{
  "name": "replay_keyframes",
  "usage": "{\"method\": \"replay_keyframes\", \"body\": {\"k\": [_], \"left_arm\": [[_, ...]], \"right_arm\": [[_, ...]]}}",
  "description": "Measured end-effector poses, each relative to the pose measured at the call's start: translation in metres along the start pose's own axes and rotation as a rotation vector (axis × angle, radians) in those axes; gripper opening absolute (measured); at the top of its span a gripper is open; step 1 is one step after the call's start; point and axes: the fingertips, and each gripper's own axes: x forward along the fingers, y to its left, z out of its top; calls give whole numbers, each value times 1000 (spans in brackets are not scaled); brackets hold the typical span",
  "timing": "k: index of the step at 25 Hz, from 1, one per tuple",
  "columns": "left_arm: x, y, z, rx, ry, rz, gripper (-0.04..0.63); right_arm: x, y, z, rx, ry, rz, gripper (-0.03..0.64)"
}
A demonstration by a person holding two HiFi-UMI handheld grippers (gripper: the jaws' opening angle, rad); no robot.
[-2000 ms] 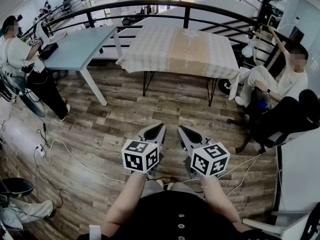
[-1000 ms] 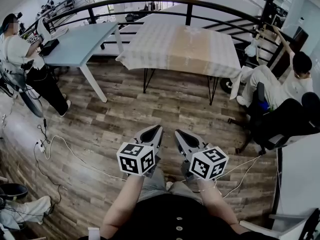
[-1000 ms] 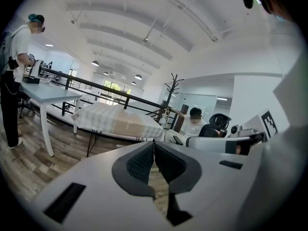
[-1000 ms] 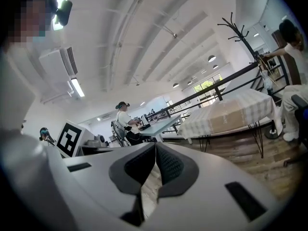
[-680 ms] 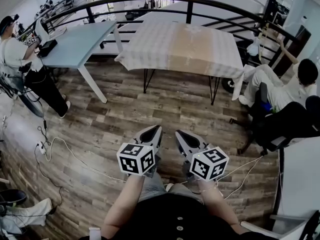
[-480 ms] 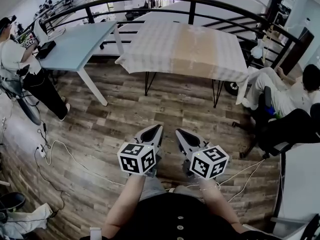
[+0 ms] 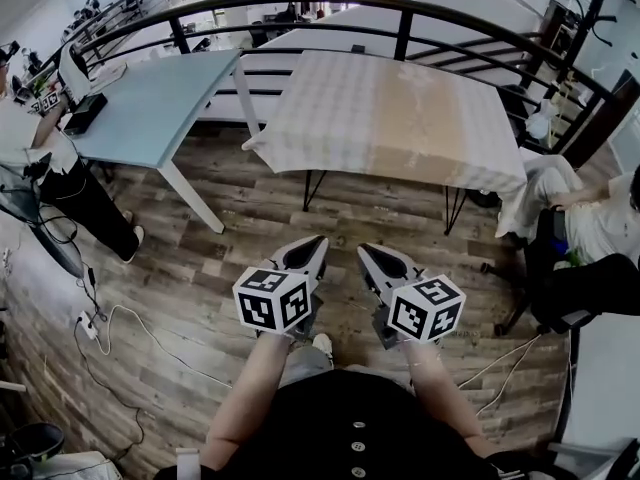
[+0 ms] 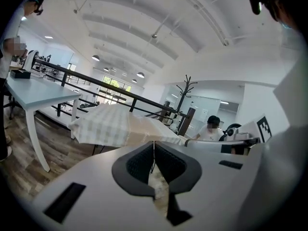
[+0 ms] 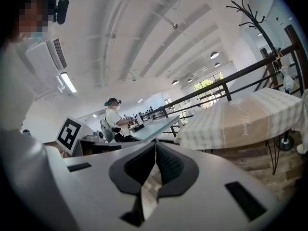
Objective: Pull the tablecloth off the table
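Head view. The checked tablecloth is seen spread over the table, whose thin dark legs show below the hem. The cloth is draped over the near edge and hangs lower at both near corners. The left gripper and right gripper are held side by side, pointed toward the table and well apart from it. In the gripper views both are shown clenched, pads pressed together with nothing between them. Open wooden floor lies between the grippers and the near hem. The room is bounded to the left by a pale blue table, just beside the cloth's left corner, and behind by a dark railing. A seated person is placed near the right corner. A white cable is trailed across the floor at lower left.
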Motion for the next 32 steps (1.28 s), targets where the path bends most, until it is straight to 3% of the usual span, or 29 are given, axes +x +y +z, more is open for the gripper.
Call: {"method": "replay_keyframes", "body": {"k": [7,13,21,25,32], "left_arm": [[16,62,25,-20,5,-5,20],[27,81,21,-67,28,-9,20],[51,121,17,-125,40,2,20],[81,137,23,-173,50,11,20],[135,160,52,-173,58,24,20]], "right_arm": [[64,-4,19,-8,-7,3,28],[83,-16,14,16,37,-13,28],[127,-31,6,31,81,32,28],[147,-58,19,40,88,34,28],[184,-108,50,67,88,23,28]]}}
